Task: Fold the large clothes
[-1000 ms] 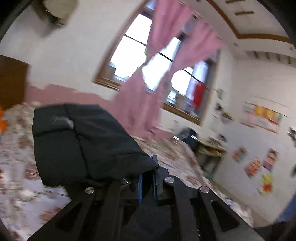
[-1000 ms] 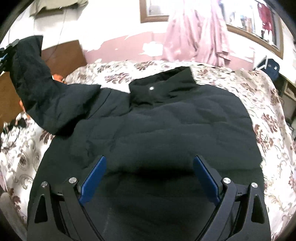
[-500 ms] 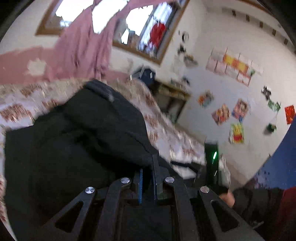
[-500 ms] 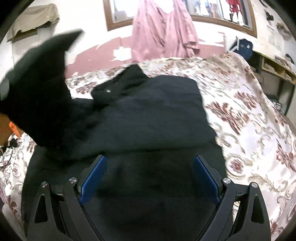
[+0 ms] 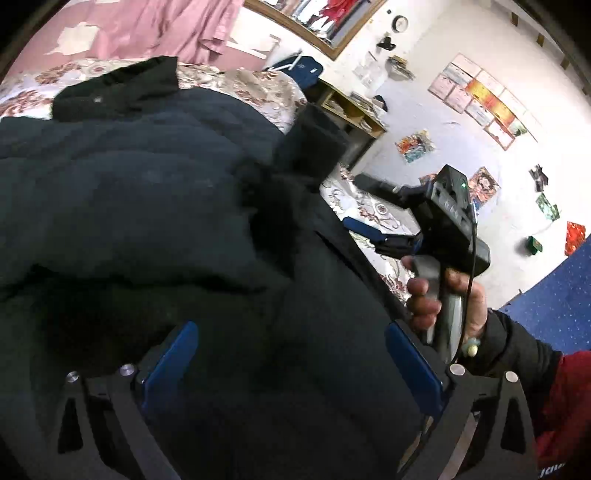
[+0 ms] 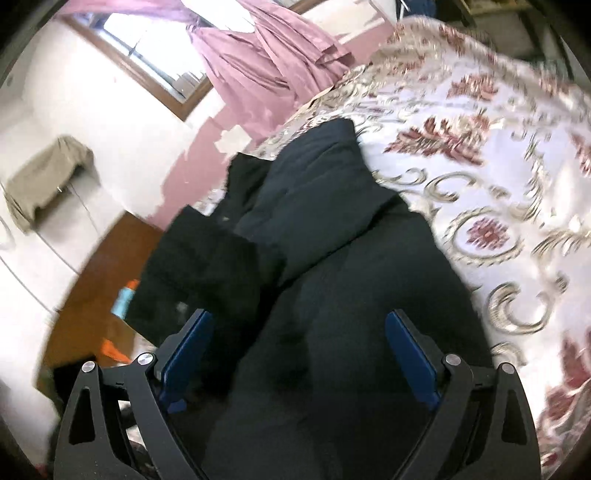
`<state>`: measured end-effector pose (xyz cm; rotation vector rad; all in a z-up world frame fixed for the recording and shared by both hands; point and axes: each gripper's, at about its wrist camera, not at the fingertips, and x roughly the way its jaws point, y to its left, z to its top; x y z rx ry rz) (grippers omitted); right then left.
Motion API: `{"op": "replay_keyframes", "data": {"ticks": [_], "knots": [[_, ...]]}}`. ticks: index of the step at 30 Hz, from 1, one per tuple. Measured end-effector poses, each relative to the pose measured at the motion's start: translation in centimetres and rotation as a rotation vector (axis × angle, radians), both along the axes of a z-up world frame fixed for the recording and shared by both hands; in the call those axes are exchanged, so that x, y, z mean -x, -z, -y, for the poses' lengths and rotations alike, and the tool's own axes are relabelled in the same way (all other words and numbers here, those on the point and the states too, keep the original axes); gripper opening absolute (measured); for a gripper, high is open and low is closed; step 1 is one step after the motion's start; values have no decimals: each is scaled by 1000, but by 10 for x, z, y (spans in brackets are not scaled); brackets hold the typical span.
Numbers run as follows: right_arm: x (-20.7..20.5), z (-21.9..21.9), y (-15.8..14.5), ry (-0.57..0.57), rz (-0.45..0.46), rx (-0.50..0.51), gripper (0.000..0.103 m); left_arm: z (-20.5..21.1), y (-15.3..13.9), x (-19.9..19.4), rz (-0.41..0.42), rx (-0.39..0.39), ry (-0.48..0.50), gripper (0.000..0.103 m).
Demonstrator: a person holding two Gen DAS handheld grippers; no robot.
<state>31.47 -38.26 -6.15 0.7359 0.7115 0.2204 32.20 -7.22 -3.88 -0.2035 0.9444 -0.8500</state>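
- I'm looking at a bedroom: pink curtains [image 5: 177, 29] across the top of the left wrist view, posters on the white wall at the right, and a floral bedspread [image 6: 498, 177] filling the right half of the right wrist view.
- The black padded jacket [image 5: 140, 192] lies on that bedspread and takes up the left and centre of the left wrist view. Its collar points to the upper left of the frame, so I read its long axis as running from bottom centre up to there.
- A sleeve [image 6: 199, 269] lies folded across the jacket body, at centre left of the right wrist view.
- My left gripper [image 5: 291, 354] has just sprung wide apart; jacket fabric sits below the blue pads, but nothing is pinched.
- My right gripper [image 6: 299, 350] is also spread wide and empty, over the jacket's lower body. In the left view its handle sits in a hand [image 5: 443, 302] at centre right.
- Judging by this, the unfolded side lies toward the right gripper, so that hand is nearer.
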Motion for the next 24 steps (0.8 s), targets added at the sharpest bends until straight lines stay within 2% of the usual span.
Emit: {"op": "replay_keyframes", "data": {"ticks": [3, 6, 7, 10, 11, 13, 14, 17, 18, 19, 21, 24], "knots": [[5, 4, 2, 28, 33, -100, 92, -26, 1, 6, -8, -50, -99, 103], [8, 13, 6, 66, 47, -213, 92, -55, 0, 7, 21, -174, -227, 103], [6, 13, 8, 74, 21, -215, 92, -60, 1, 4, 33, -203, -250, 103], [-3, 8, 19, 110, -135, -96, 92, -80, -2, -3, 64, -298, -359, 103], [-4, 5, 23, 123, -186, -47, 92, -88, -3, -5, 64, -303, -392, 103], [-3, 2, 28, 121, -215, -2, 89, -104, -4, -11, 63, -301, -445, 103], [-4, -1, 28, 120, -222, 22, 84, -117, -5, -13, 69, -303, -478, 103], [-11, -5, 22, 80, -211, 53, 49, -129, -9, -22, 94, -303, -532, 102], [-15, -5, 18, 71, -219, 73, 25, -132, -12, -24, 102, -302, -545, 102], [-19, -6, 13, 70, -231, 108, 14, -132, -14, -27, 109, -305, -553, 102], [-24, -6, -3, 43, -211, 166, 6, -134, -22, -33, 137, -309, -568, 102], [-35, -16, -44, -1, -135, 308, 3, -135, -33, -40, 167, -292, -568, 102]]}}
